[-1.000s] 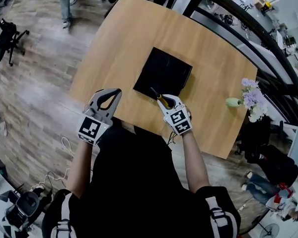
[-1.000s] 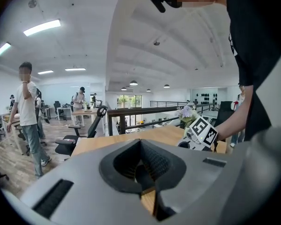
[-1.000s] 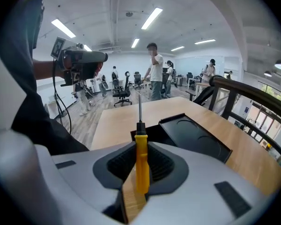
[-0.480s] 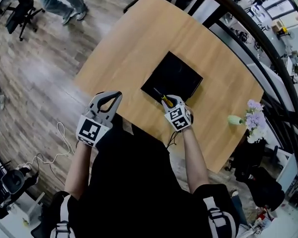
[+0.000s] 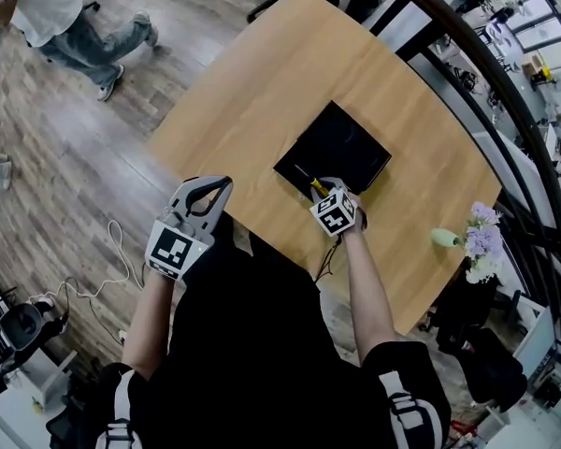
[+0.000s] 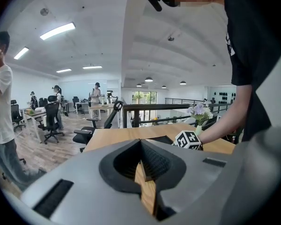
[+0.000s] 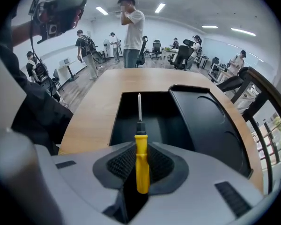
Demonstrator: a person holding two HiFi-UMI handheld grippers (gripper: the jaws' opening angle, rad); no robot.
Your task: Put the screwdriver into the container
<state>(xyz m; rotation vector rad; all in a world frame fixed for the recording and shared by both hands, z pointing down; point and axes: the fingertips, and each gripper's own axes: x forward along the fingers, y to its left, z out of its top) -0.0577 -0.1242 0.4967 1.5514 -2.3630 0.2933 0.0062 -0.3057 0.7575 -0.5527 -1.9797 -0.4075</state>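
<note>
Right gripper [image 7: 141, 147] clamped on screwdriver [image 7: 141, 170] by yellow handle; shaft sticks fwd past jaws, over black container [image 7: 129, 125].

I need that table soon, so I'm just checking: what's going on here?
A person stands at the wooden table with a gripper in each hand. The right gripper grips a yellow-handled screwdriver, its shaft reaching over the near edge of the black container, not yet released. The left gripper is shut and empty.

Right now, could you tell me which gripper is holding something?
The right gripper: its jaws clamp the yellow-handled screwdriver, while the left gripper is shut on nothing.
</note>
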